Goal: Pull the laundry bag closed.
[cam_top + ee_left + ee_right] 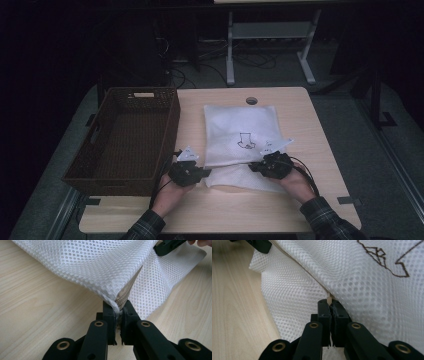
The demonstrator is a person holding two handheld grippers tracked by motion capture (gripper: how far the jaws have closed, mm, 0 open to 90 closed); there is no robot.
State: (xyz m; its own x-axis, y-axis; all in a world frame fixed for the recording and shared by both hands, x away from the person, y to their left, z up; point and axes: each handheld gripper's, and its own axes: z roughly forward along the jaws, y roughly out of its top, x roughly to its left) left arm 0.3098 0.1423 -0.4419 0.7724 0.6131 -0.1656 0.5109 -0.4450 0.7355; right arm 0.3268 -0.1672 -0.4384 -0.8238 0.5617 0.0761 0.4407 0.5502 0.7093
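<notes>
Dim floor and desk legs frame a pale wooden table (300, 200) in the high view, where a brown wicker basket (100, 172) sits at the left and a white mesh laundry bag (235, 125) lies spread beside it, near the middle. The left gripper (204, 172) and right gripper (254, 166) both meet the bag's near edge, probably so that its zipped mouth can be held taut between them. From the left gripper view, that gripper (119, 308) has its jaws pinched tight on the bag's corner (100, 267), right where the beige zipper tape (125, 293) ends, anchoring it. From the right gripper view, the other gripper (329, 303) is clamped on a small pale zipper pull (328, 300) at the seam, likely to slide it along the mesh (367, 295).
</notes>
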